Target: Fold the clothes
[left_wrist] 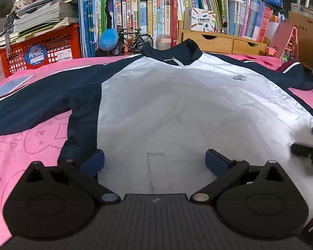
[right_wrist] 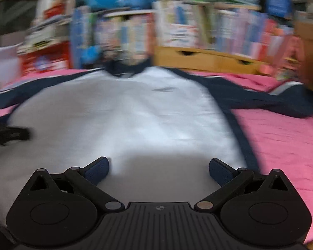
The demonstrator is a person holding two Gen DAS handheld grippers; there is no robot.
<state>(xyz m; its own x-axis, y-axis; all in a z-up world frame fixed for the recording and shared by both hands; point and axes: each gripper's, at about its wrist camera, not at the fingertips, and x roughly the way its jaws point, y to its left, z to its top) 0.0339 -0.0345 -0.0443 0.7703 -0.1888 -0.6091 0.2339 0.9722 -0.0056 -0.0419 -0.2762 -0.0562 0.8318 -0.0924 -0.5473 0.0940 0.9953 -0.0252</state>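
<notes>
Left wrist view: white jacket [left_wrist: 173, 108] w/ navy sleeves and collar lies spread flat, front up, on a pink blanket [left_wrist: 27, 143]. Collar at the far end, hem nearest the camera. One navy sleeve runs out to the left over the blanket, the other to the far right, its cuff bunched near the edge. Small dark logo [left_wrist: 239, 77] on the chest, right of centre. Left gripper [left_wrist: 154, 162] sits over the near hem, fingers spread wide, nothing between the blue pads [left_wrist: 92, 165]. Right gripper [left_wrist: 308, 152] shows as a dark blur at the right edge, over the jacket's right side. Far behind: red crate [left_wrist: 39, 52] w/ stacked papers, rows of books [left_wrist: 135, 18], small model bicycle [left_wrist: 133, 40], wooden drawer unit [left_wrist: 219, 41].

Right wrist view: heavy motion blur. Right gripper [right_wrist: 159, 170] over the near-right part of the white front panel, fingers wide apart, holding nothing. Navy side seam and right sleeve just to its right, pink blanket [right_wrist: 285, 145] beyond. Left gripper [right_wrist: 8, 135] is a dark smear at the left edge.
</notes>
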